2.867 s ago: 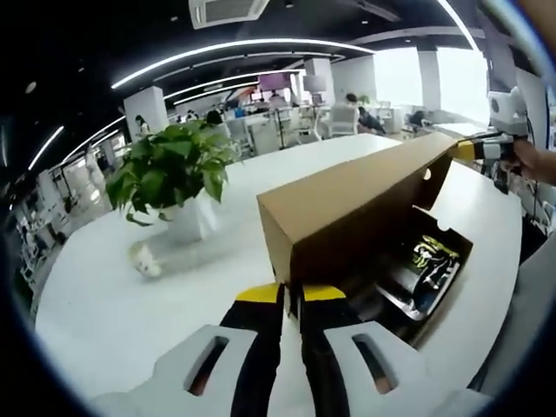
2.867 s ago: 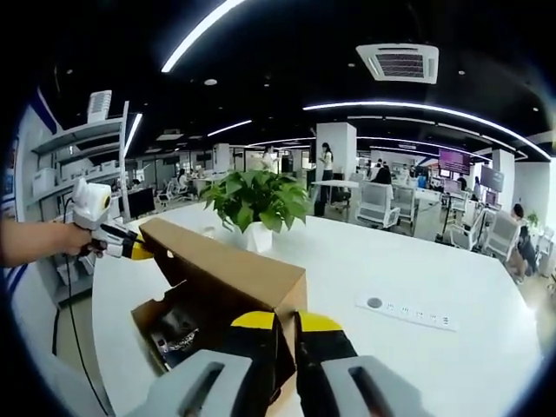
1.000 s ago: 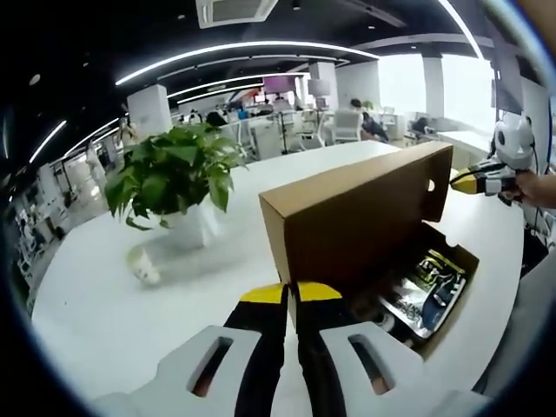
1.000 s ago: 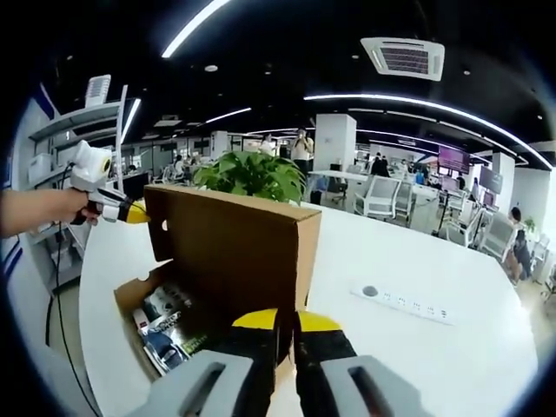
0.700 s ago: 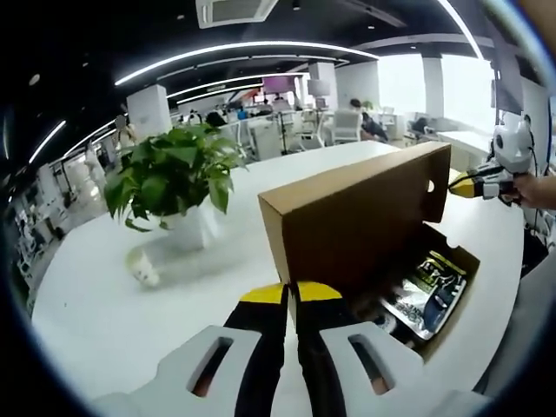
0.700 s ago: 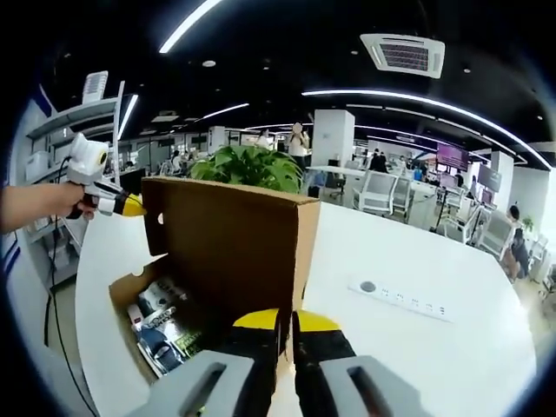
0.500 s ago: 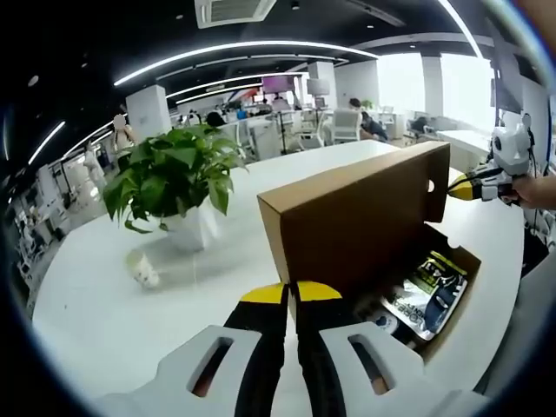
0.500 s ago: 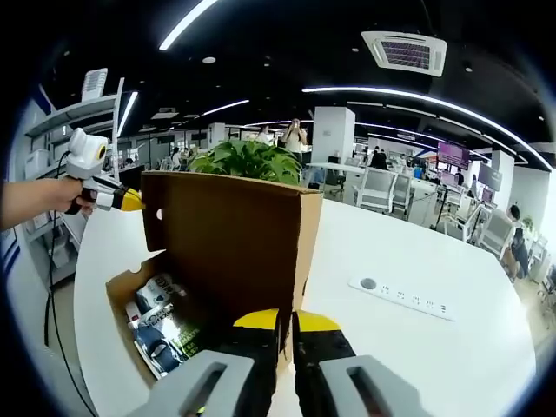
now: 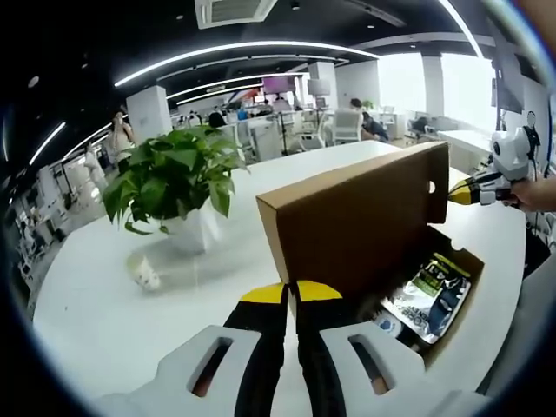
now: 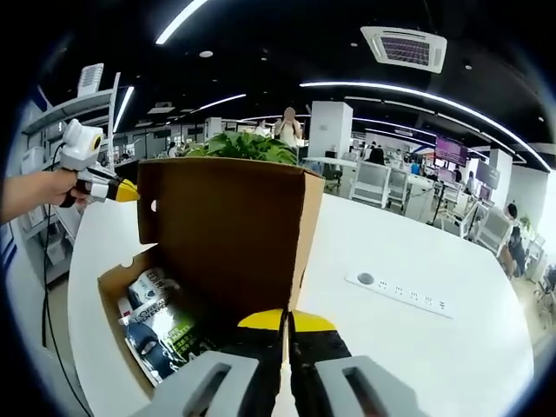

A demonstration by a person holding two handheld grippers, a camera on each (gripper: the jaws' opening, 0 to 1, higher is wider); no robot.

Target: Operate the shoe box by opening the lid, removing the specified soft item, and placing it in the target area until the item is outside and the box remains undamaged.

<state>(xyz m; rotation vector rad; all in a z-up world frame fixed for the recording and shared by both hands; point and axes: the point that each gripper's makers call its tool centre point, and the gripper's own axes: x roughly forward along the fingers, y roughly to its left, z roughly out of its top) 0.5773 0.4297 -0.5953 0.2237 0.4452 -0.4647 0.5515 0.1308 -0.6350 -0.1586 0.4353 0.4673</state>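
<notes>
Lid [image 9: 356, 221] raised steeper than before, both grippers [image 9: 291, 300] [image 10: 284, 323] clamped on its corners; keep swinging evenly, box [image 10: 117, 300] untorn.

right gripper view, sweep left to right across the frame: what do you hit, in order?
Person's hand → left gripper → raised box lid → power strip on the white table.
</notes>
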